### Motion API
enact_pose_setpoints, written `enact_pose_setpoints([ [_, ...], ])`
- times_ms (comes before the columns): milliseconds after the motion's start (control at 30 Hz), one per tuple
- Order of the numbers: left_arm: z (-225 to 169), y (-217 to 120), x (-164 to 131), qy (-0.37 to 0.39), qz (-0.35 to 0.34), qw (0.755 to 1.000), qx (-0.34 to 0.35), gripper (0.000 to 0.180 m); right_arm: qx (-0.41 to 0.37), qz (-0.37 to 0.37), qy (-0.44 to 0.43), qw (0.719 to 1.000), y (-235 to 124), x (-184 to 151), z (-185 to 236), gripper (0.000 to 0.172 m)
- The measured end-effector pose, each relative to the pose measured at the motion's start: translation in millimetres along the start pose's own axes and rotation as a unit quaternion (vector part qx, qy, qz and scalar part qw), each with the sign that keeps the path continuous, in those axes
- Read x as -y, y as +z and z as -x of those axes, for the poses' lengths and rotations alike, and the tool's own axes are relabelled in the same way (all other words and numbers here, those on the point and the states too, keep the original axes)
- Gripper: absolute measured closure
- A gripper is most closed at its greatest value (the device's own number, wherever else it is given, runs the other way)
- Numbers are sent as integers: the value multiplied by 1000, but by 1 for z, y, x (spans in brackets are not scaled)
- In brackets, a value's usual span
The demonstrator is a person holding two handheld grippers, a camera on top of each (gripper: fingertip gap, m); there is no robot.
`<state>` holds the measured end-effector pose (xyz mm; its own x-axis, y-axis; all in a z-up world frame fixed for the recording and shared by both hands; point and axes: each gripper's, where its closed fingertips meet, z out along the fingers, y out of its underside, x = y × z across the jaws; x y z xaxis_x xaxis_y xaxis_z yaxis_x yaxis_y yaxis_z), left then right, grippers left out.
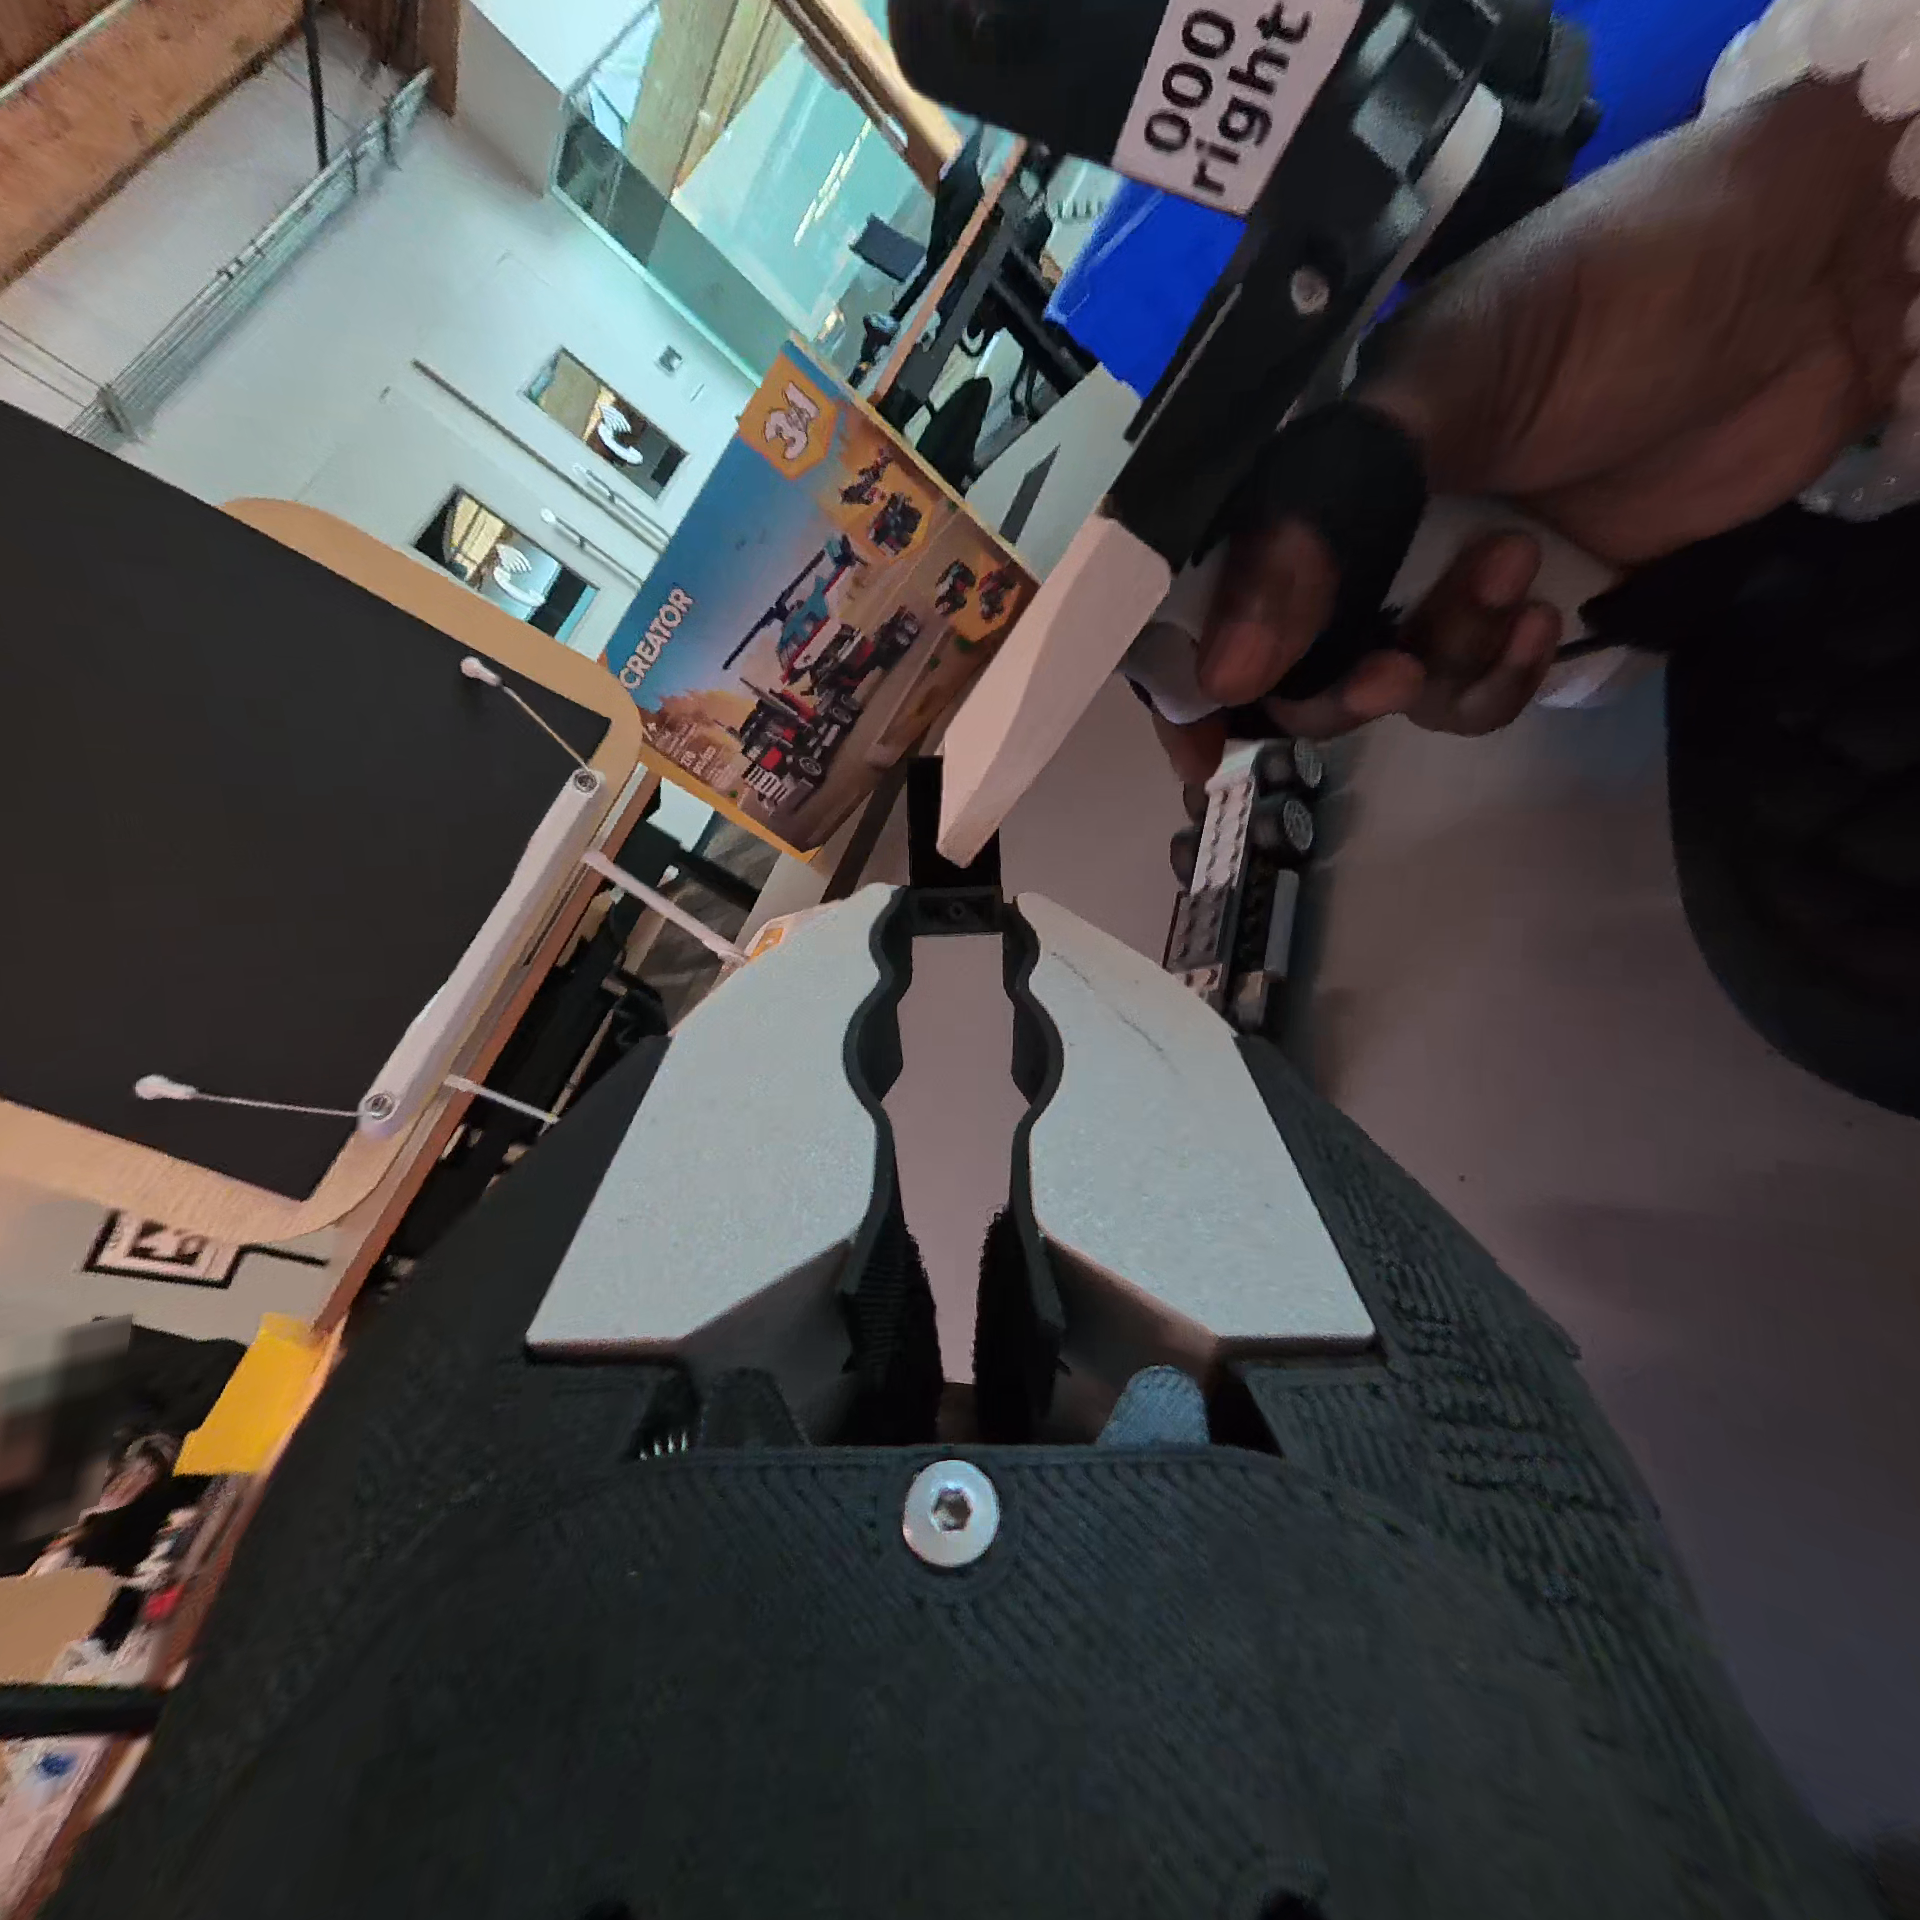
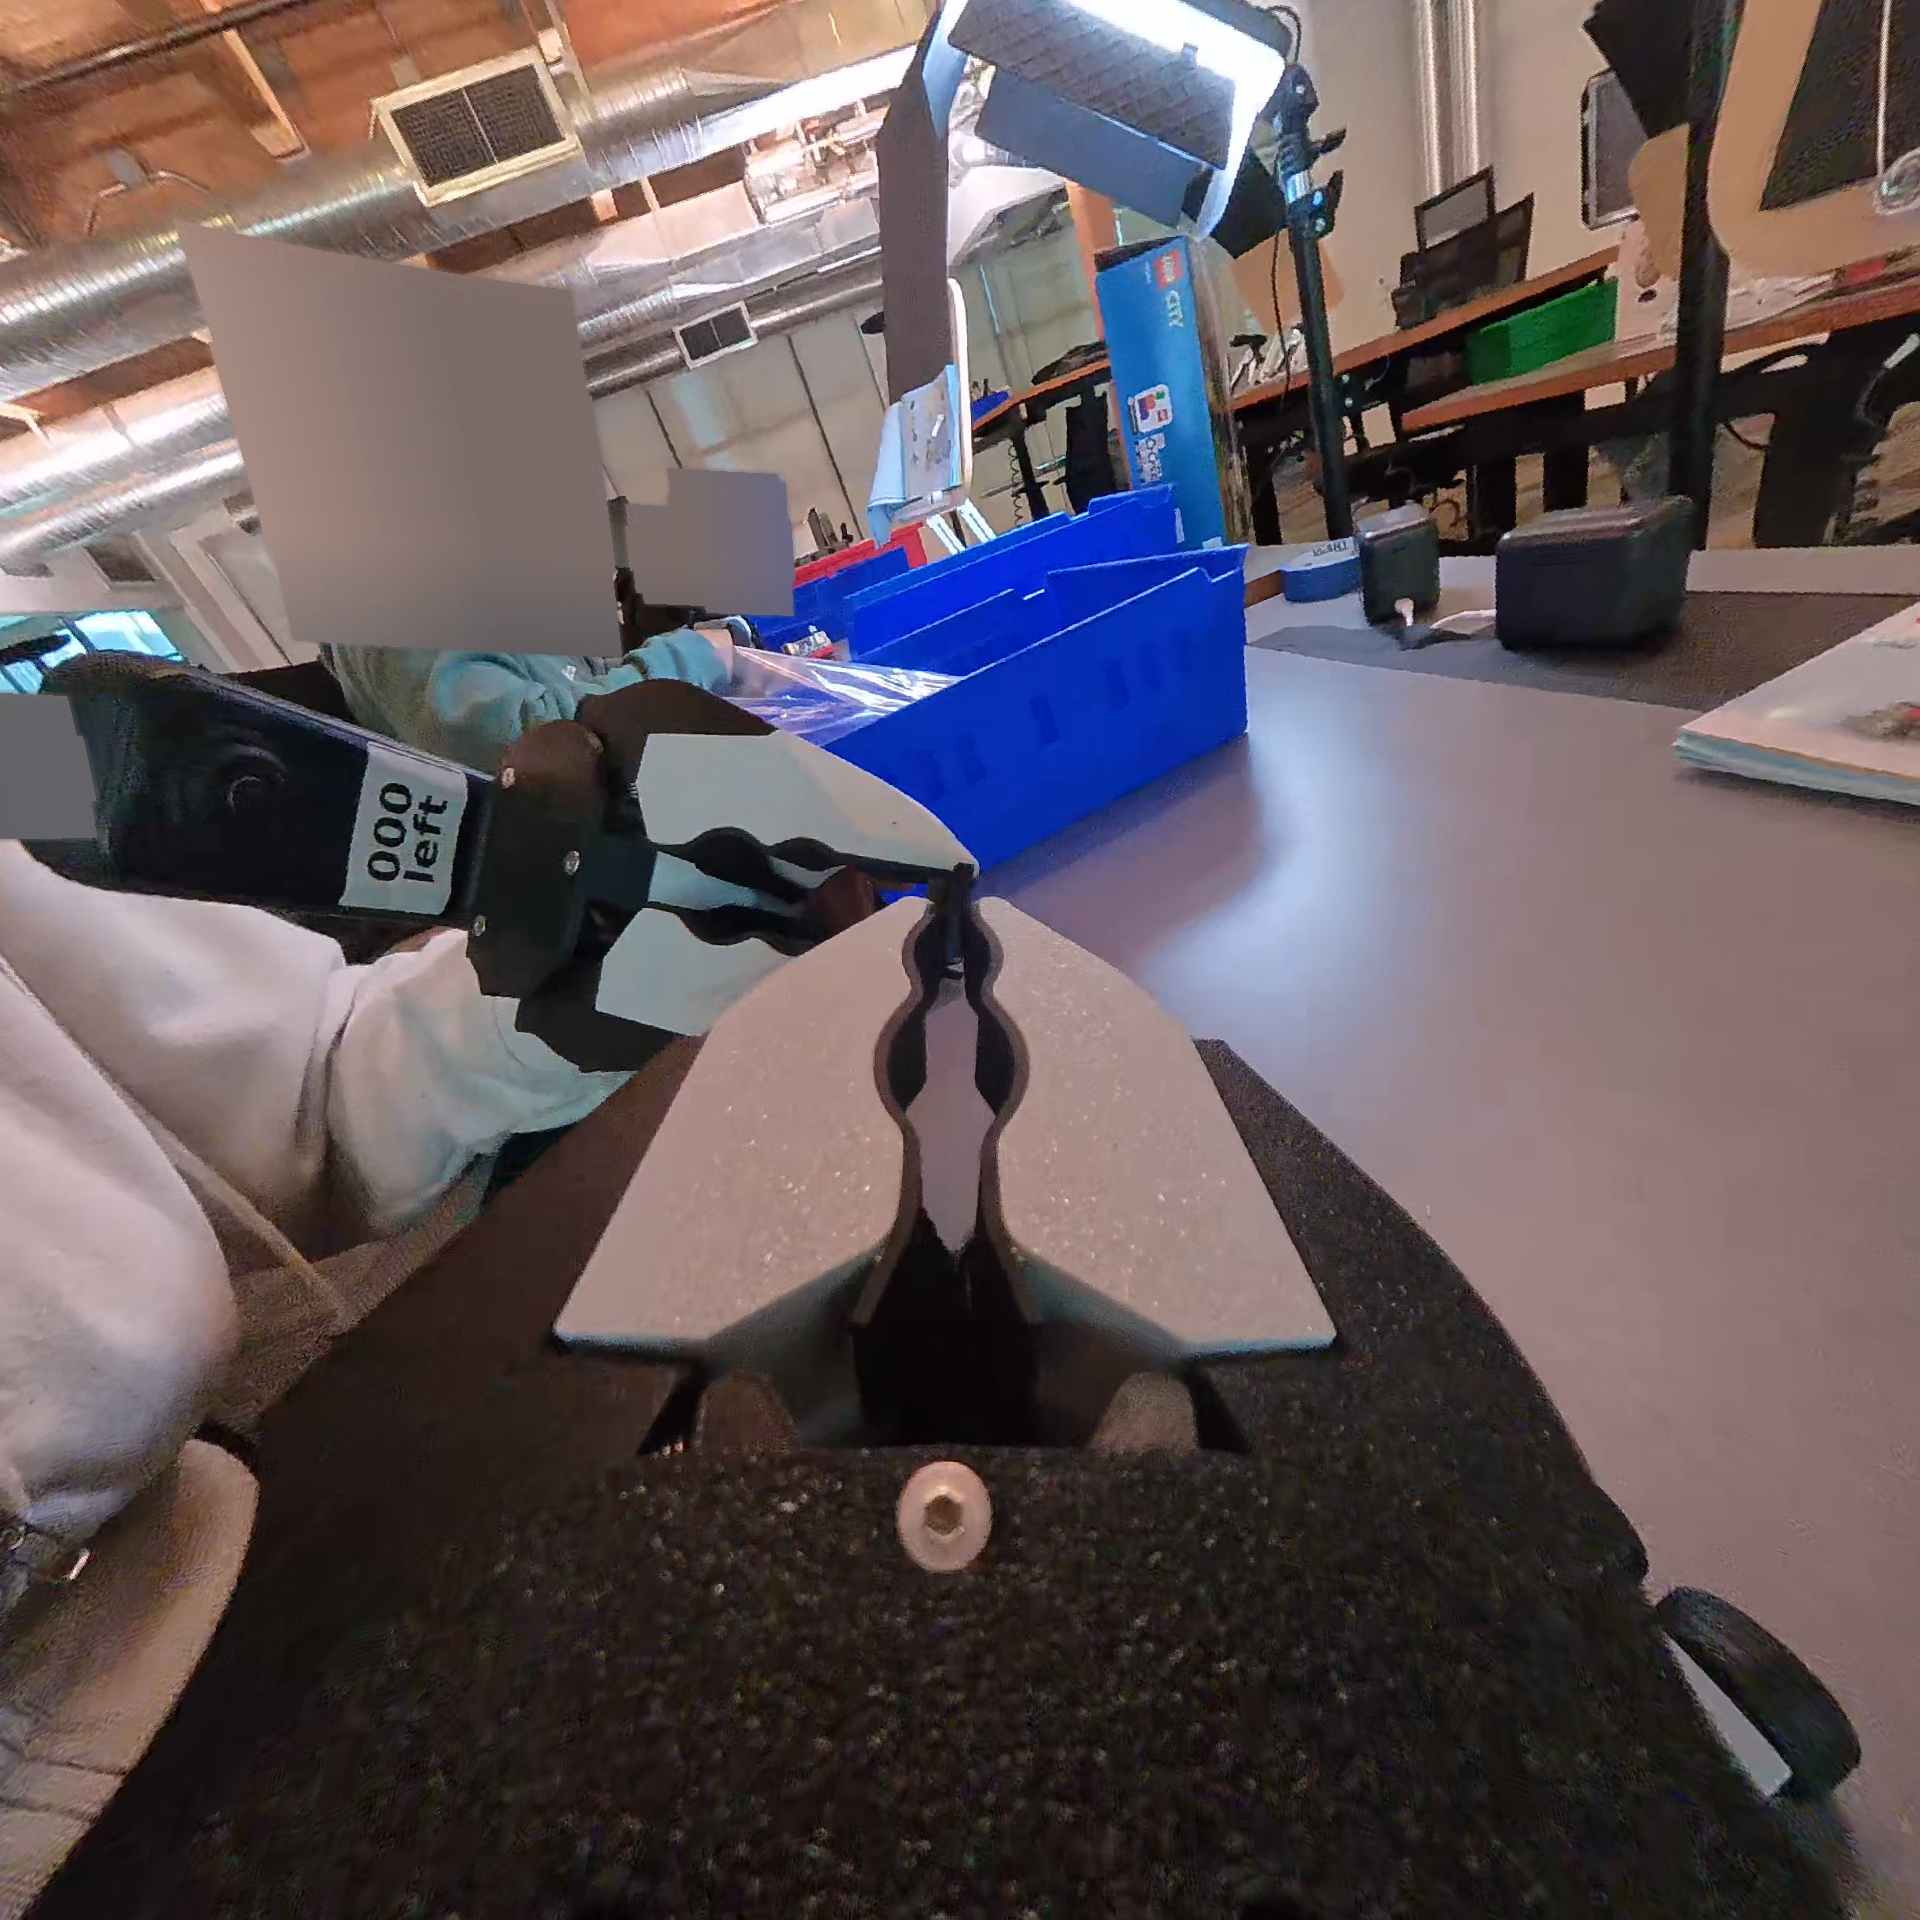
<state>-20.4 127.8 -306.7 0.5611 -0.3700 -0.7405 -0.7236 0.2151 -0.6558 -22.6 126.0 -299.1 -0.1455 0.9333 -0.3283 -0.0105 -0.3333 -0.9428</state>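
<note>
Grey and smooth, the bench [image 2: 1507,935] is seen stretching ahead of the right gripper [image 2: 951,935], with blue bins [image 2: 1049,707] ahead and to its left, two dark boxes [image 2: 1590,571] far ahead to its right, and a booklet [image 2: 1818,727] at its right edge. A small black brick piece [image 1: 951,831] is pinched at the tips of both grippers at once. The left gripper [image 1: 956,914] is narrowly spread, its fingertips [image 1: 842,935] closed on the piece's lower end, while the right gripper's white fingers [image 1: 1049,665] are pressed together on the upper end, coming in from above and to the right. In the right wrist view the piece [image 2: 951,925] is seen as a thin dark sliver between nearly touching fingertips. Beyond the left gripper a colourful toy box [image 1: 821,623] is stood, and to its right a partly built grey brick model [image 1: 1247,883] is lying on the bench. To its left a black panel [image 1: 239,779] is seen.
</note>
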Motion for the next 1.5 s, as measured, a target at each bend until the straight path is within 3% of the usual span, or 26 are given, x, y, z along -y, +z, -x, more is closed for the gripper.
enact_pose_setpoints([
  [200, 6, -9, 16, -97, -84, 991, -27, 163, -7, -19, -2, 1000, 0, 7, 5, 169],
  [267, 15, -23, 39, -113, -165, 980, -14, 164, -101, 18, -50, 993, -9, -1, -22, 169],
  [367, 47, -42, 51, -161, -210, 963, 43, 164, -99, -40, -36, 994, -22, 17, -27, 169],
  [433, 84, -51, 28, -126, -150, 971, 137, 164, -86, -71, -35, 993, -26, 28, -21, 169],
  [533, 154, -94, -29, -79, 63, 961, 256, 164, -89, -61, -55, 993, -23, 28, -16, 169],
  [600, 174, -136, -76, -167, 205, 928, 261, 163, -81, -56, -58, 993, -18, 26, -12, 169],
  [667, 164, -166, -120, -302, 291, 882, 214, 161, -73, -51, -56, 994, -15, 23, -10, 169],
  [733, 156, -183, -153, -379, 327, 843, 198, 139, -73, -51, -54, 995, -15, 23, -10, 169],
  [800, 152, -190, -170, -398, 338, 830, 197, 132, -75, -56, -48, 994, -17, 24, -12, 169],
  [933, 158, -178, -160, -401, 284, 849, 194, 131, -71, -64, -28, 995, -18, 25, -14, 169],
  [1000, 171, -172, -140, -357, 232, 878, 219, 131, -52, -64, -5, 997, -16, 23, -11, 169],
  [1100, 159, -130, -60, -227, 65, 959, 156, 132, 28, -94, 99, 990, -12, 24, -1, 169],
  [1167, 119, -94, -6, -138, -22, 987, 74, 134, 76, -115, 175, 975, -14, 26, 0, 170],
  [1233, 69, -60, 21, -54, -32, 998, 7, 134, 112, -116, 221, 962, -15, 25, 3, 170],
  [1333, 15, -24, 26, 21, -10, 999, -39, 135, 134, -101, 229, 959, -12, 22, 10, 169],
  [1400, -2, -13, 25, 15, -23, 998, -52, 139, 140, -84, 229, 960, -9, 19, 15, 170],
  [1500, 4, -11, 27, -28, -54, 998, -35, 154, 151, -82, 238, 956, -10, 18, 17, 170],
])
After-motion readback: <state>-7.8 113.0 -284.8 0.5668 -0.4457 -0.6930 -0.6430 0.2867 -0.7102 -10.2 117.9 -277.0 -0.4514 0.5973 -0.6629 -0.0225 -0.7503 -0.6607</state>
